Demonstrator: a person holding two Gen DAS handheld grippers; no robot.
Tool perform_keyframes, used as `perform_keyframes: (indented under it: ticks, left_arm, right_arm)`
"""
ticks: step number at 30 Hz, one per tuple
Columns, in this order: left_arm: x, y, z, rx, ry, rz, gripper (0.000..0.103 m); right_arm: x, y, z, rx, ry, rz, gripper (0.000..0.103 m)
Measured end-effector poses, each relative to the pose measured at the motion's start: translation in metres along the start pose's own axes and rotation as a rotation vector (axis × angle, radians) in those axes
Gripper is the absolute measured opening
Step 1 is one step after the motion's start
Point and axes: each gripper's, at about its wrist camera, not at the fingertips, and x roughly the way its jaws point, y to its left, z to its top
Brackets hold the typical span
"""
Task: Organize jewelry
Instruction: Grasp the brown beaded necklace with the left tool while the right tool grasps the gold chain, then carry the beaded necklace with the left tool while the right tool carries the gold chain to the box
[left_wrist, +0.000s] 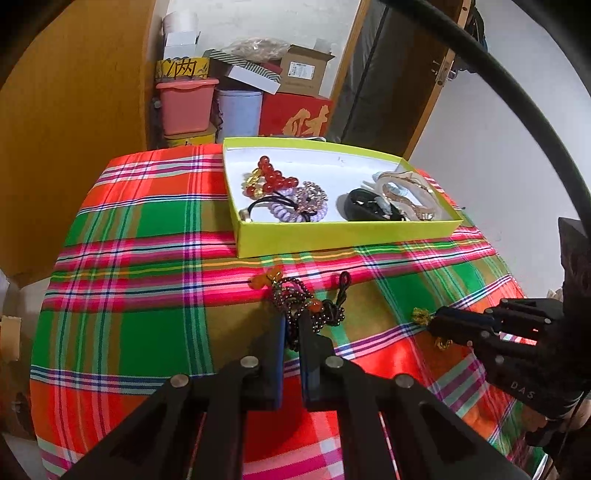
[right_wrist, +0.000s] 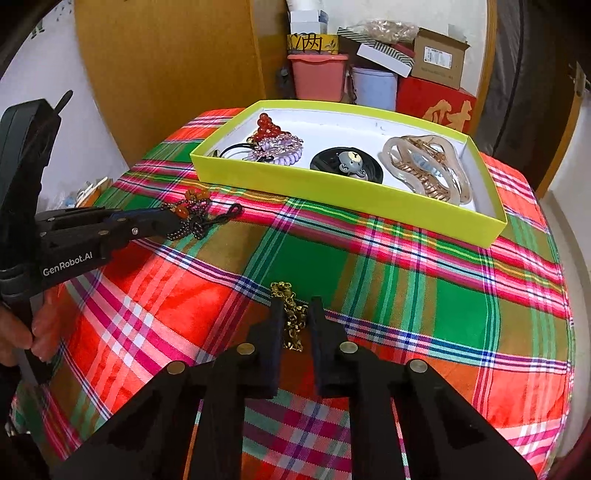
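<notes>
Left gripper (left_wrist: 291, 325) nearly closed on the dark bead bracelet (left_wrist: 306, 302); right gripper (right_wrist: 295, 314) narrowly pinching the gold chain (right_wrist: 291, 317). Both pieces on the plaid cloth (right_wrist: 406, 295), near the yellow box (right_wrist: 332, 184) (already part-filled). Lift straight, clear the rim, release inside.

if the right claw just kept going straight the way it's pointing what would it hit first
The right claw already straddles the gold chain on the plaid tablecloth. Straight on there is only bare cloth, then probably the near wall of the yellow-green box, though depth is hard to judge.
</notes>
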Motion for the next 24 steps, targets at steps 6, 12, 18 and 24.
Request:
perform_keyframes:
  ticks: [6,12,18,24]
  left_arm:
    - [-0.008,-0.008,0.003,0.007,-0.015,-0.018,0.006]
    - [-0.019,-0.015,0.01,0.021,-0.038,-0.031,0.006]
    - [-0.026,-0.017,0.016,0.019,-0.055,-0.037,0.006]
    - [-0.034,-0.016,0.025,0.018,-0.07,-0.046,0.006]
  right_arm:
    - [-0.003,-0.005,-0.002,0.021,-0.009,0.014,0.003]
    - [-0.019,-0.009,0.006,0.026,-0.048,0.026,0.003]
    - [-0.025,-0.007,0.009,0.011,-0.06,0.023,0.003]
    - [-0.039,-0.008,0.018,0.022,-0.094,0.036,0.003]
